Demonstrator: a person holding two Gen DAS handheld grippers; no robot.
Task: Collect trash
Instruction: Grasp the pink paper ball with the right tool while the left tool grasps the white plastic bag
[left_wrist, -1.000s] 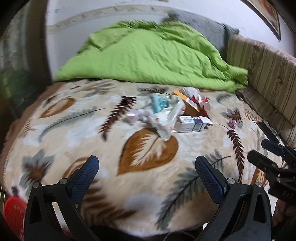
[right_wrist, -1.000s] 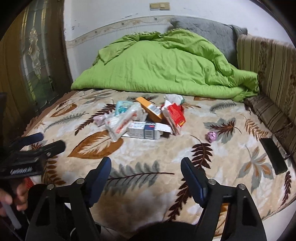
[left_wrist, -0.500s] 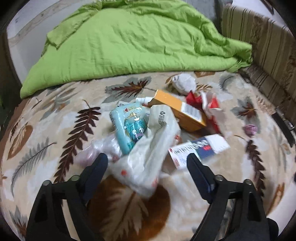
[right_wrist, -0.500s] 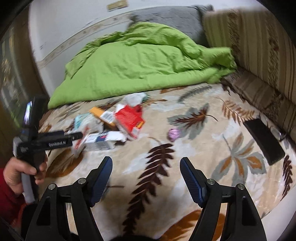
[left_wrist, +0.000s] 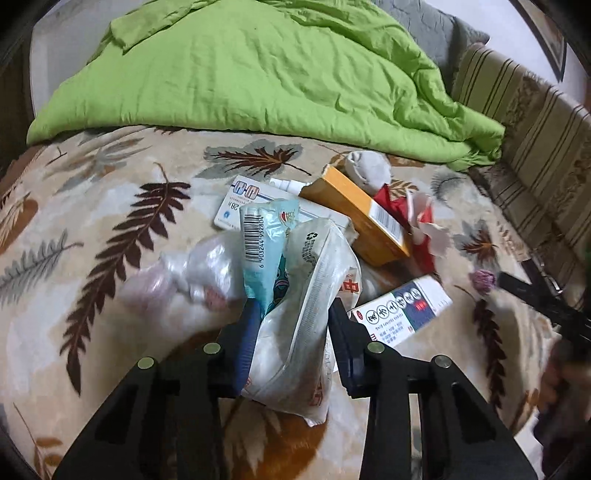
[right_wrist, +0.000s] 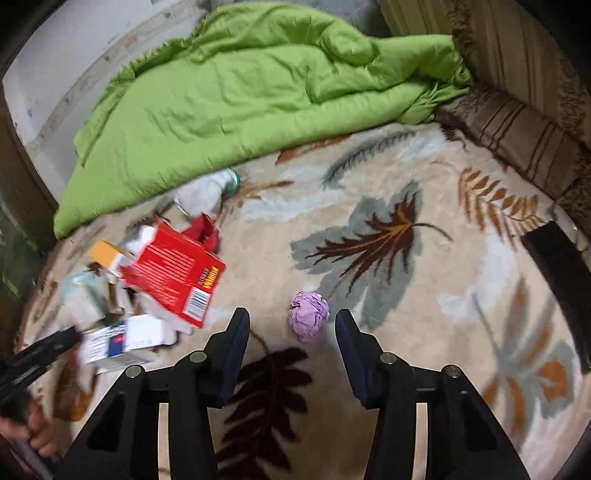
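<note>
Clamping a crumpled white plastic bag (left_wrist: 306, 325) between its blue fingers, the left hand-held gripper (left_wrist: 291, 328) sits at the near edge of the trash pile on the leaf-patterned bed blanket (left_wrist: 110, 206), with a teal wrapper (left_wrist: 264, 240) seemingly caught in the same pinch, though the folds hide how far in it reaches. Just beyond lie an orange box (left_wrist: 362, 218) and a white-and-blue box (left_wrist: 402, 310). The right hand-held gripper (right_wrist: 291, 332) stands wide open and empty, its fingers flanking a purple paper ball (right_wrist: 308, 314) without touching it; open blanket spreads to its right, and a red box (right_wrist: 173, 273) lies near on its left.
</note>
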